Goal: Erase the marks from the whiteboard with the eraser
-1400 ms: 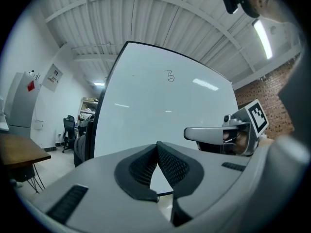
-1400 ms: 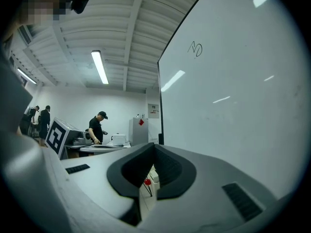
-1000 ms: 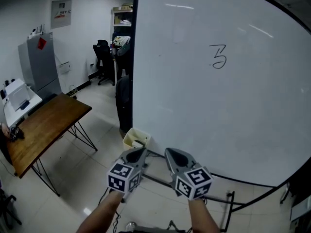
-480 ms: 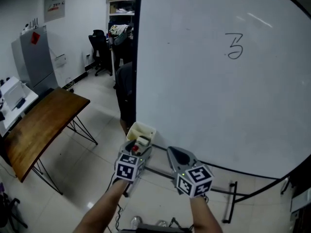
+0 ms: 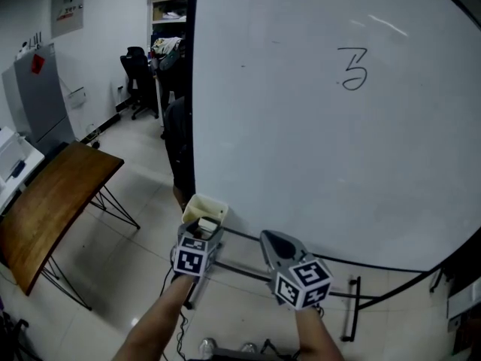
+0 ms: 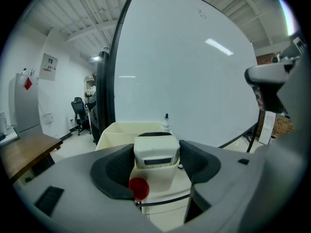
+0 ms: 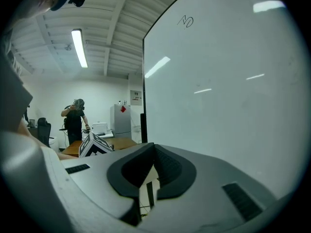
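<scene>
The whiteboard [image 5: 323,126] fills the right of the head view and bears one handwritten mark [image 5: 353,70], also seen high up as the mark [image 6: 201,14] and the mark [image 7: 185,21]. A cream box [image 5: 204,207] hangs at the board's lower left corner. The white-and-grey eraser [image 6: 155,149] stands upright in this box [image 6: 119,129]. My left gripper [image 5: 198,233] reaches the box. Its jaws are opening, and the eraser sits between the pads of this gripper [image 6: 156,154], which do not press on it. My right gripper [image 5: 278,245] hovers lower right, shut and empty [image 7: 154,152].
A small bottle [image 6: 166,123] stands behind the eraser. The board's black stand bars [image 5: 248,271] run below the grippers. A wooden table [image 5: 45,209] stands to the left, a grey cabinet [image 5: 34,89] and an office chair [image 5: 135,62] beyond it. A person [image 7: 74,120] stands far back.
My left gripper has gone forward and down to the cream box, and its jaws have gone from shut to wide open around the eraser. The right gripper has sunk slightly.
</scene>
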Available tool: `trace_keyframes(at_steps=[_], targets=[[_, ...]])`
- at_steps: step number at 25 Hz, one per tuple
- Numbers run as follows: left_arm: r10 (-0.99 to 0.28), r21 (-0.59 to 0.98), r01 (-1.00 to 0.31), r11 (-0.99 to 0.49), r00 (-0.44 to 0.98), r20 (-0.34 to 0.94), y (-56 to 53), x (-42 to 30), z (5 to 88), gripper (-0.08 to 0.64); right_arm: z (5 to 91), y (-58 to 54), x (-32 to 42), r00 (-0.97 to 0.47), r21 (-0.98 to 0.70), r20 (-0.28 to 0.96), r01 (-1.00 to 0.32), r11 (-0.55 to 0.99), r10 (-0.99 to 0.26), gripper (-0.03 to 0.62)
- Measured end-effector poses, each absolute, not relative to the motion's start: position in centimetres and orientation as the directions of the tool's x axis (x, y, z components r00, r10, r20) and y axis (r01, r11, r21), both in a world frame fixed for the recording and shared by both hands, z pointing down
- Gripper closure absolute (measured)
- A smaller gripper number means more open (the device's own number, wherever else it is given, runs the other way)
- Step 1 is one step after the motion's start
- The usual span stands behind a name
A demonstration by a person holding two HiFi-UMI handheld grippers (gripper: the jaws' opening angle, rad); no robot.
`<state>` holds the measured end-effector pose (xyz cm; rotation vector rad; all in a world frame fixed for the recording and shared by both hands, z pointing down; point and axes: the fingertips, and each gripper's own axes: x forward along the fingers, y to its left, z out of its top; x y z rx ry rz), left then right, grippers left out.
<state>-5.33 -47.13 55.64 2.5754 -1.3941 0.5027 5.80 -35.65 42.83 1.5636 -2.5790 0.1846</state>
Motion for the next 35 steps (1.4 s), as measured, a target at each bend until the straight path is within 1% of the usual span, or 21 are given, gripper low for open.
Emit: trace_keyframes(at_steps=[2,6,9,15,22,27,35], targets=[[-0.779,-0.015,-0.835,-0.55,0.506,0.369,-47.2,-5.1,55.6,0.284,42.6,-35.7,6.3,-0.45,-0.039,0.163,-0.892,0.45,-0.878,0.603],[-0.791,-0.026,-0.837,-0.546,0.505,0.344,-47.0,-5.4,54.5,0.285,42.0,-35.6,6.8,-0.44,-0.035,0.151,-0.897,0.44,-0.885,0.603],[-0.798,-0.042,-0.83,-0.557,0.52,0.303,-46.8,-5.5,52.0,0.285,41.4,-35.5,6.7,-0.442,-0.03,0.137,-0.896,0.442,-0.887,0.603],[-0.807,-0.108,-0.808,-0.579,0.548,0.219,-45.7,-5.6,44.5,0.287,38.2,-35.0,6.8,-0.447,0.007,0.079,-0.893,0.449,-0.891,0.603],[-0.78,-0.108,-0.773,-0.626,0.617,0.101,-44.1,-4.2,35.0,0.287,32.2,-34.3,7.8,-0.442,0.081,0.002,-0.894,0.44,-0.897,0.603],[-0.75,-0.152,-0.741,-0.655,0.661,0.012,-42.5,-1.7,29.1,0.287,27.7,-32.8,9.4,-0.431,0.124,-0.079,-0.899,0.42,-0.899,0.603],[-0.697,-0.234,-0.696,-0.679,0.711,-0.091,-40.9,3.7,19.8,0.287,20.9,-30.8,12.6,-0.403,0.193,-0.158,-0.908,0.372,-0.901,0.603]])
